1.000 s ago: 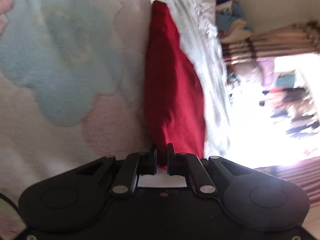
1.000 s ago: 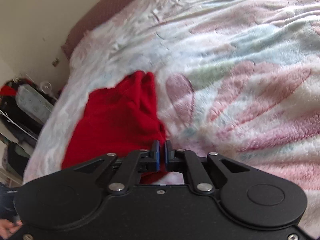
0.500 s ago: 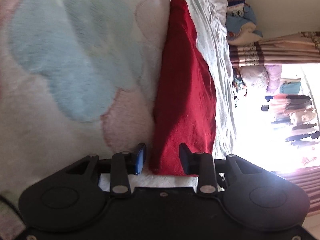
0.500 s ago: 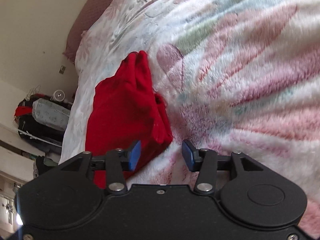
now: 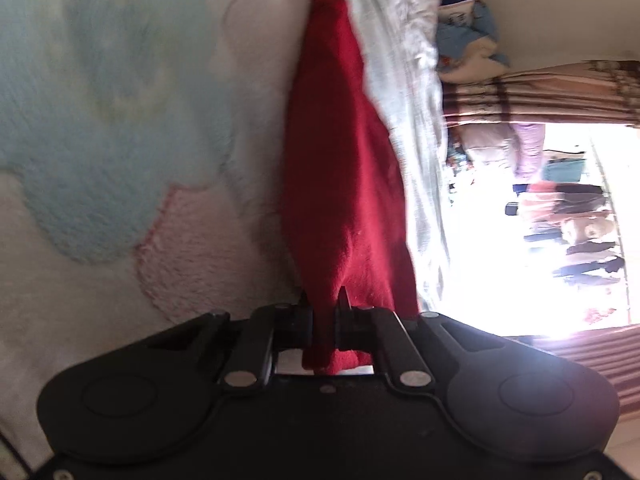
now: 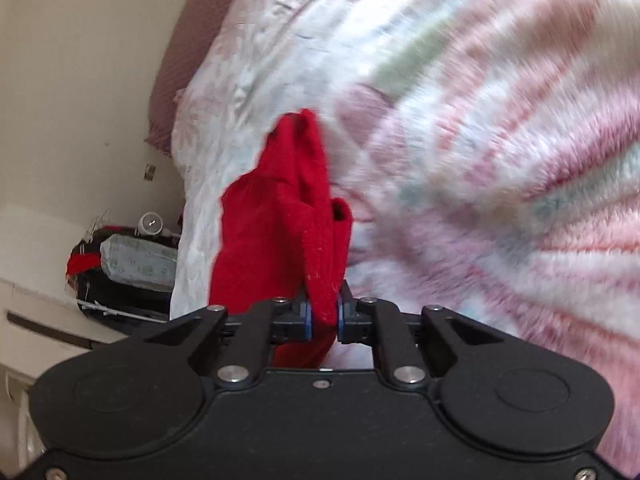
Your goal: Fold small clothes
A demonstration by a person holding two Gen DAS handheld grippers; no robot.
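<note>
The red garment [image 5: 344,184] is lying bunched on the fluffy pastel blanket [image 5: 120,120], along its edge beside the pale bedsheet [image 5: 404,40]. The left gripper [image 5: 325,312] is pinching the garment's near end; its jaws have just been closing onto the cloth. The right gripper [image 6: 323,312] is likewise clamping a fold of the garment [image 6: 288,216], its jaws having just been closing.
</note>
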